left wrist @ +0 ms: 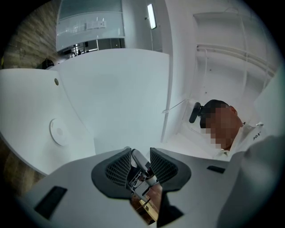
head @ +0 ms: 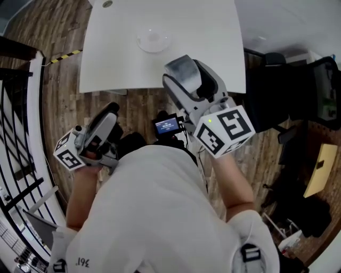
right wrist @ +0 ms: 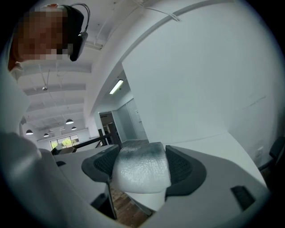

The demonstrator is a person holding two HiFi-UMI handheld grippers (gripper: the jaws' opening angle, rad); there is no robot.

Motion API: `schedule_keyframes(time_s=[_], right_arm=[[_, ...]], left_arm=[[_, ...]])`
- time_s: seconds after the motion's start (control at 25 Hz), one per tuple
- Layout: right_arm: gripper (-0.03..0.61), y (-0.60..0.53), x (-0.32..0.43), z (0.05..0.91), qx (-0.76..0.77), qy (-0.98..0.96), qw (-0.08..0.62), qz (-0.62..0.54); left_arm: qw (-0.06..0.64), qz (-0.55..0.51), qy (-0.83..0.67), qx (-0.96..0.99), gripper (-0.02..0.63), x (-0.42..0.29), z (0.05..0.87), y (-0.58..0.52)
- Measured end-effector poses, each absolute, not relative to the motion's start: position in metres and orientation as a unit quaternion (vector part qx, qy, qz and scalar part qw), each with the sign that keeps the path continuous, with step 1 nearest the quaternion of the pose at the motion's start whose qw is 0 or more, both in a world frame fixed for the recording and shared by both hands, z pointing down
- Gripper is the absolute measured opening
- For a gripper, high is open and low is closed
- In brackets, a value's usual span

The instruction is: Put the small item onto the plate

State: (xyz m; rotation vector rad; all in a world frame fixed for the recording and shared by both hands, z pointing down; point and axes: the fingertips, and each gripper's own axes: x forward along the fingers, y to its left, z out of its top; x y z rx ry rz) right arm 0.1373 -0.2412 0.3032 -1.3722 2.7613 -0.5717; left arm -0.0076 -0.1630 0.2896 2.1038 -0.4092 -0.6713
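A clear round plate rests near the far side of the white table; in the left gripper view the plate is a pale disc at the left. My right gripper is shut on a silvery grey, crinkled small item and holds it over the table's near edge, short of the plate. That item fills the space between the right gripper's pads. My left gripper hangs low beside my body, off the table. Its jaws stand a little apart, holding nothing.
A small device with a lit screen sits at my chest between the grippers. Black railing runs along the left. A dark chair and a yellow board stand at the right on the wooden floor. A round grommet marks the table's far corner.
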Motion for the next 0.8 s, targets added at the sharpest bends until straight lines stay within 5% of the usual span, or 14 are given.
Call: schedule_keyframes(time_s=[0.8], right_arm=[[0.321, -0.276, 0.105, 0.363, -0.471, 0.861, -0.111, -0.157]], left_arm=[[0.445, -0.242, -0.164, 0.846, 0.118, -0.036, 0.318, -0.205]])
